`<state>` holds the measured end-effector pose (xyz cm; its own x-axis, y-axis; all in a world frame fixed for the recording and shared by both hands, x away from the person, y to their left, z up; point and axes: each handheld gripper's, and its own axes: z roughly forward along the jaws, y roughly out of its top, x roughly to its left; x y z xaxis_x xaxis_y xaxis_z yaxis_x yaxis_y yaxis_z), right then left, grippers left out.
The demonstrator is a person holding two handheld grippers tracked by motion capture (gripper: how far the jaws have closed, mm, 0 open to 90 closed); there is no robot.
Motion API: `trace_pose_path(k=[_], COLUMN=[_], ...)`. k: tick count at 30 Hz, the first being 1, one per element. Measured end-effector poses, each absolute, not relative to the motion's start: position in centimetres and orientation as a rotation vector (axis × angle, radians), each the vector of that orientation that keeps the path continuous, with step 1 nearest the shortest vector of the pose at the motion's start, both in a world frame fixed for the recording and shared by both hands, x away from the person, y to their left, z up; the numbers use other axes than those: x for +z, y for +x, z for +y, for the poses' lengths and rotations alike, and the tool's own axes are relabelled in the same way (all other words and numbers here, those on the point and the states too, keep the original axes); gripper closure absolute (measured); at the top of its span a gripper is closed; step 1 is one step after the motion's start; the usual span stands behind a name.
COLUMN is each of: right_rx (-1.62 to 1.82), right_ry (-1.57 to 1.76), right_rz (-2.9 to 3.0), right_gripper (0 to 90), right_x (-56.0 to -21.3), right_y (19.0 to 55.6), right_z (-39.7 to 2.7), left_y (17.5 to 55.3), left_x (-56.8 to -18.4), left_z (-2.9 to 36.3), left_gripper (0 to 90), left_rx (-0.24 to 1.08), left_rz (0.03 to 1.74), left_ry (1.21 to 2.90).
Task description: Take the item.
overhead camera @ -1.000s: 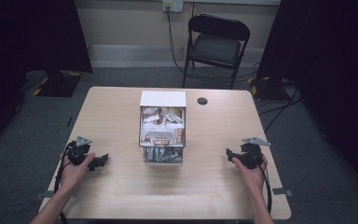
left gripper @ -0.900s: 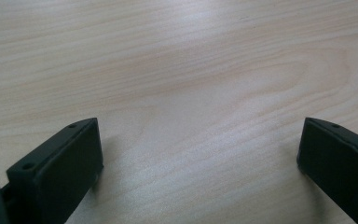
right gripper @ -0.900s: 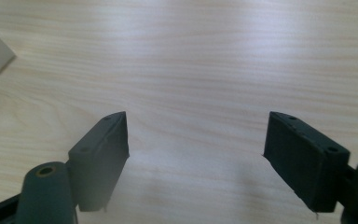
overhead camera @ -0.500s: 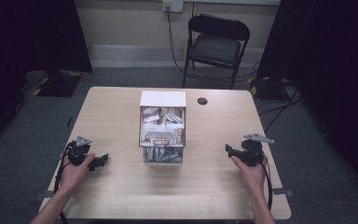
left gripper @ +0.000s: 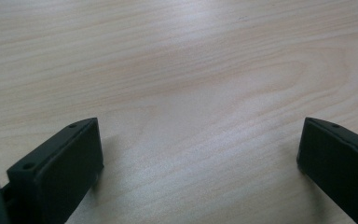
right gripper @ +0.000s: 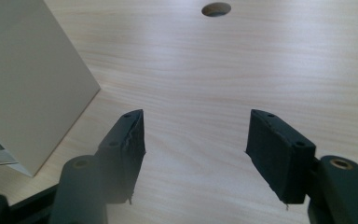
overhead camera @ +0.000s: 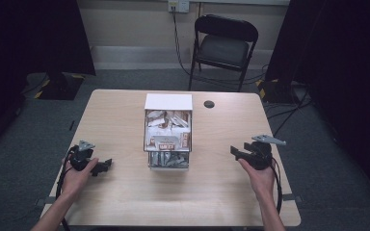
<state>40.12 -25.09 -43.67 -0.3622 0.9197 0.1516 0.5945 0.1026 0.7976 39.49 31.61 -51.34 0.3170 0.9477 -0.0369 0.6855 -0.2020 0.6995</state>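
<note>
Packets sit in the white box [overhead camera: 168, 129] mid-table, both grippers parked well apart either side: left gripper [left gripper: 198, 163] and right gripper [right gripper: 196, 154] spread wide, empty, probably ready to reach in.

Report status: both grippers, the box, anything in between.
Left gripper open, empty, low over table. Right gripper open, empty, right of box. Box mid-table, packets inside, untouched. Nothing between grippers and box.
</note>
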Motion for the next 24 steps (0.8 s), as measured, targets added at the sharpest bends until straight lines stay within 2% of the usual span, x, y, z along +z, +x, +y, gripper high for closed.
trace_pose_path(k=[24], right_rx=[1.354], right_ry=[1.337], right_rz=[2.034], right_gripper=[49.3], right_x=[-39.2], right_y=[38.9], right_z=[-24.1], left_y=[39.5], left_x=[-51.3], left_z=[31.6], left_gripper=[0.0], left_rx=[0.545], left_rz=[1.438], left_ry=[1.967])
